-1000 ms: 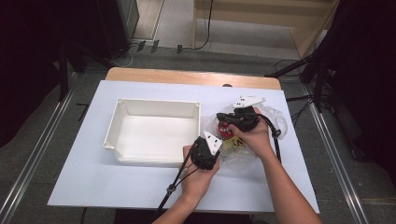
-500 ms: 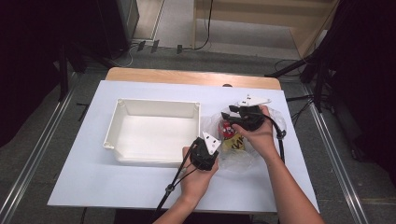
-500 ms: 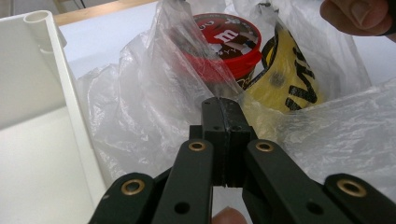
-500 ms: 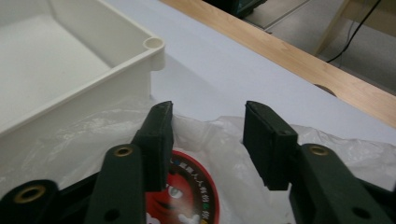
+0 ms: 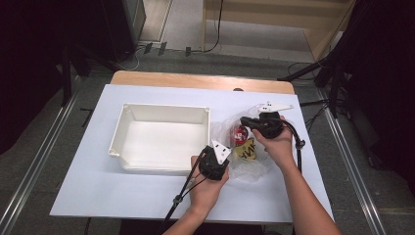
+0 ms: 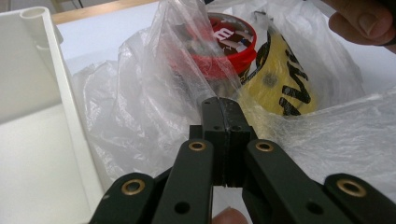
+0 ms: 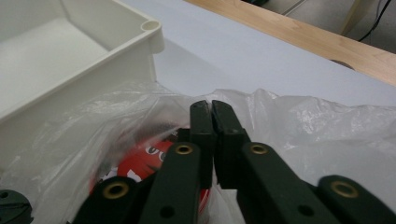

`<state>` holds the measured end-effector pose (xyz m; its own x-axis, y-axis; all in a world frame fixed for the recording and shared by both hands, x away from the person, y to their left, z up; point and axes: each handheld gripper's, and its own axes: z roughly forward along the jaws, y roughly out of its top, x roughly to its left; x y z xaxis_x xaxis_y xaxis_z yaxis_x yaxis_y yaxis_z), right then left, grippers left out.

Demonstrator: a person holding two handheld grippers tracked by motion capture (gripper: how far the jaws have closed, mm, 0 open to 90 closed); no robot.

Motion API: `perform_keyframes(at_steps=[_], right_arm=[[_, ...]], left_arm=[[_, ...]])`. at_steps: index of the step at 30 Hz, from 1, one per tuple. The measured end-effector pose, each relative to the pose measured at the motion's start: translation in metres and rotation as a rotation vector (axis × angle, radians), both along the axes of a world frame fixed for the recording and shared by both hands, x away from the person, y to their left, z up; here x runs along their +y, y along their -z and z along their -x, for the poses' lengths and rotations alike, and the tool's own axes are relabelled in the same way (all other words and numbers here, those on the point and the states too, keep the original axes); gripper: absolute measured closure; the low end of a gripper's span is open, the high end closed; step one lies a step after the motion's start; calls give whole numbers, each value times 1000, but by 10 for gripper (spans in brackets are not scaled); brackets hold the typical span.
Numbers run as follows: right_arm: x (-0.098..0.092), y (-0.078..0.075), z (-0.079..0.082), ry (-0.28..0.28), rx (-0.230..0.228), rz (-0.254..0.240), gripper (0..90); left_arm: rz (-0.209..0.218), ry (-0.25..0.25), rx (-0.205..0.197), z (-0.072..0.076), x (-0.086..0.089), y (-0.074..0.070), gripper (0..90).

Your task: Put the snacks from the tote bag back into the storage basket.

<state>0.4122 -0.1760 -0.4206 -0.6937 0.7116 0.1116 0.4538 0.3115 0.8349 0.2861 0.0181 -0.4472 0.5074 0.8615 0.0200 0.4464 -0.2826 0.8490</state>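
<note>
White covering spans the table (image 5: 147, 196), with a wooden strip along its far edge. Near the right edge lies a clear plastic bag (image 5: 254, 156) holding a red-lidded candy tub (image 5: 240, 133) and a yellow packet (image 5: 247, 149), just beside the empty white tray (image 5: 161, 139). The left gripper (image 5: 215, 155) pinches the bag's near edge, jaws closed on the film. The right gripper (image 5: 247, 122) has shifted over the bag's far side; its jaws have just been opening and closing, and now stand shut, seemingly on the film there. Both sides look gripped, so the mouth can likely be spread.
</note>
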Motion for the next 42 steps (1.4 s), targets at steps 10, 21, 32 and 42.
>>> perform_keyframes(at_steps=[10,21,32,42], right_arm=[[2,10,-13,5,58,-52,900],[29,2,-26,-87,73,61,900],[38,6,-44,-70,162,112,885],[14,26,-55,23,248,39,831]], left_arm=[[-20,-4,5,2,-1,10,900],[-81,12,7,7,-5,19,900],[-110,22,39,8,-5,28,900],[-101,26,42,9,-2,29,900]])
